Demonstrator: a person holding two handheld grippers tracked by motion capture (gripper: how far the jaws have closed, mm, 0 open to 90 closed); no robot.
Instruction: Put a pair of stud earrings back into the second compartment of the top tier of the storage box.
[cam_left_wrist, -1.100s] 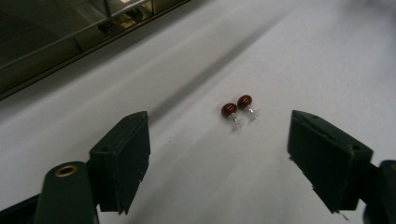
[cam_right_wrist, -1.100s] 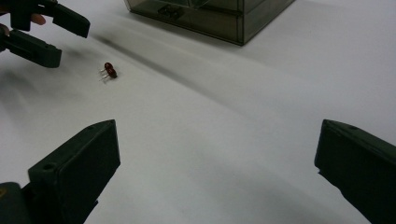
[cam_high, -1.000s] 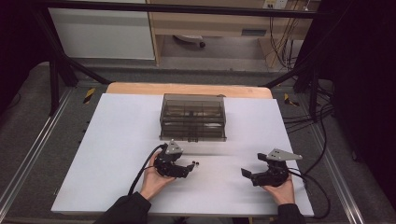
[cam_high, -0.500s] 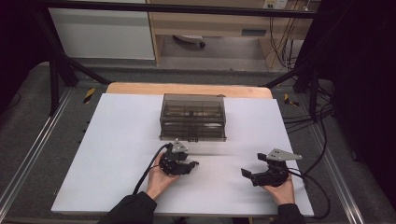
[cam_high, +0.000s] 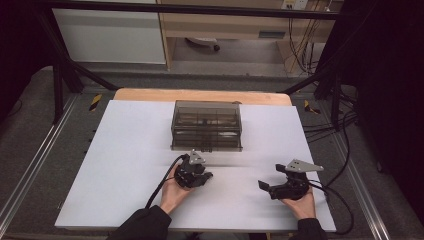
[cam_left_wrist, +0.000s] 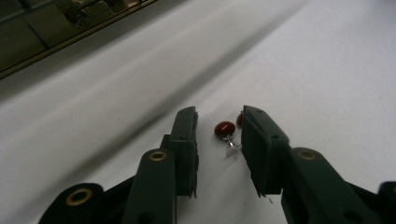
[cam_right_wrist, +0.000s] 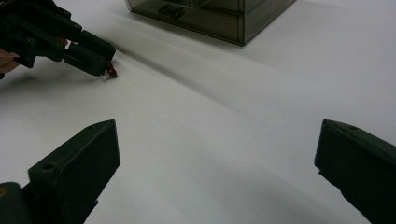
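Earrings (cam_left_wrist: 225, 129) are what this is about: two little dark-red studs with clear backs, lying on the white table cover (cam_high: 125, 150) just below centre in the left gripper view. In the right gripper view they're a tiny red dot at upper left, right at the tip of the other tool.

So what changed: compared with the high view a second back, the left gripper (cam_high: 200, 175) has crept a bit up and to the right, toward the smoky plastic organizer box (cam_high: 206, 125), and its jaws have just been closing. They've narrowed a lot but aren't shut. One stud sits in the gap between them with daylight on the left side; the second is tucked against the inner face of the right-hand jaw, and I can't tell if it's actually touching. Nothing lifted or pinched yet as far as I can see.

Right gripper (cam_high: 272, 187) sits at lower right in the high view, same spot as before, jaws spread wide with nothing in them.

My read: the pickup is lined up and the squeeze is mid-way. Risk is the small studs skidding or only one getting caught.
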